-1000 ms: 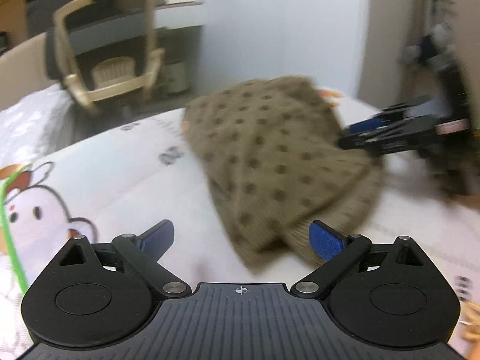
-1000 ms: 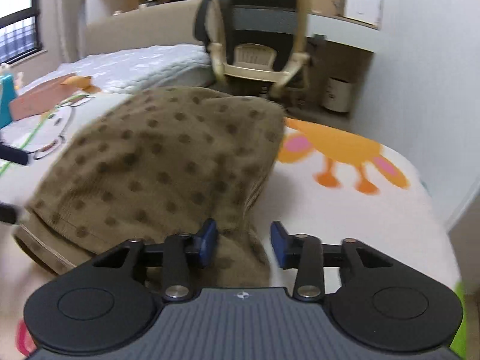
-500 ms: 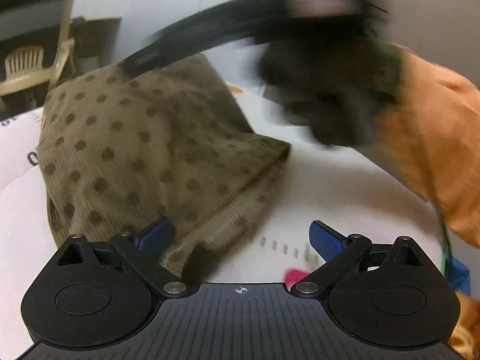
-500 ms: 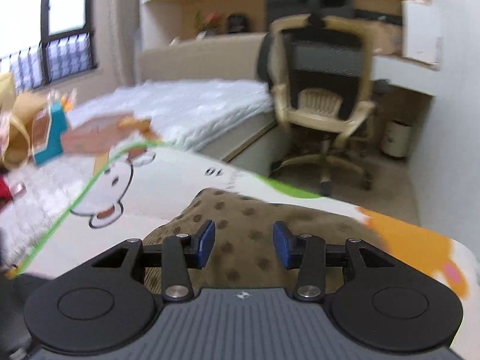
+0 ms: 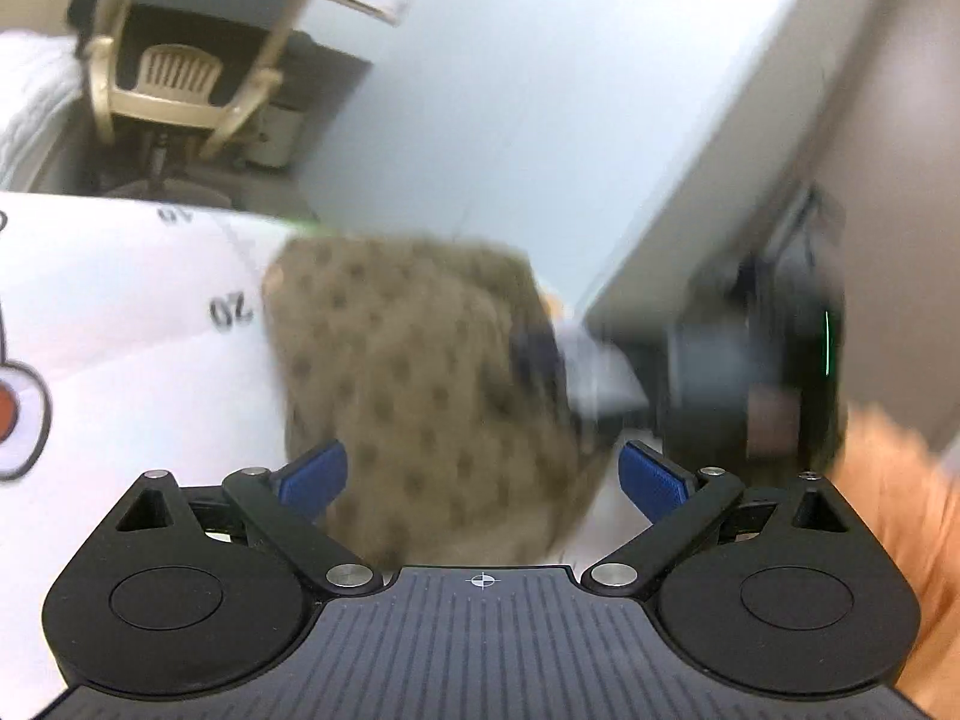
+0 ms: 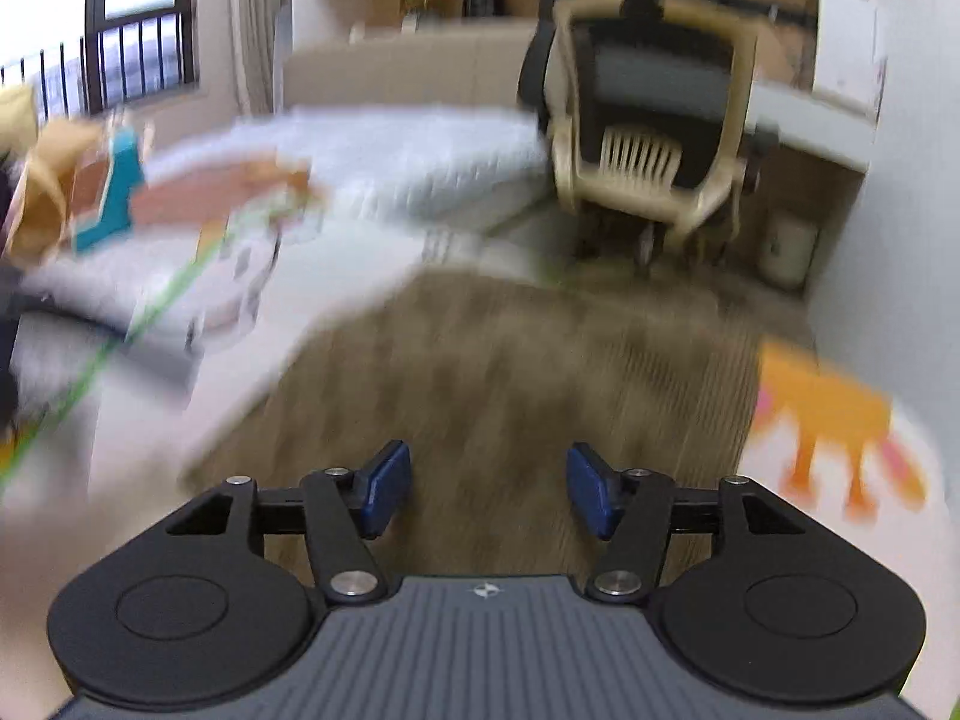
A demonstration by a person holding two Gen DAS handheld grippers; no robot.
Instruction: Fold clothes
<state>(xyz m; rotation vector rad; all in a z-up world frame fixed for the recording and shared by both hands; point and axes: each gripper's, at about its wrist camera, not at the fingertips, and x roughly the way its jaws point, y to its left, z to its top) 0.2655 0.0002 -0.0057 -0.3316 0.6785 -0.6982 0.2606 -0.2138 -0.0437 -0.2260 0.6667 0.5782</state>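
Your left gripper point(image 5: 483, 477) and right gripper point(image 6: 489, 498) were wide and empty over the cloth point(image 5: 420, 372). It looked soft, maybe thick; grab its near edge.

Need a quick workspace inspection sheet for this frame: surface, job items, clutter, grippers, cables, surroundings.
Surface: white cartoon-print sheet with printed numbers and an orange figure; both views motion-blurred.
Job's things: brown dotted garment lying bunched on the sheet, under both grippers.
Clutter: orange and teal items at the far left of the sheet, too blurred to identify.
Grippers: left gripper open, nothing between its blue pads; right gripper open above the garment, also seen as a dark blur in the left view.
Cables: nothing seen.
Surroundings: beige office chair, desk with shelves behind it, window, white wall, small bin; an orange sleeve at the right edge.
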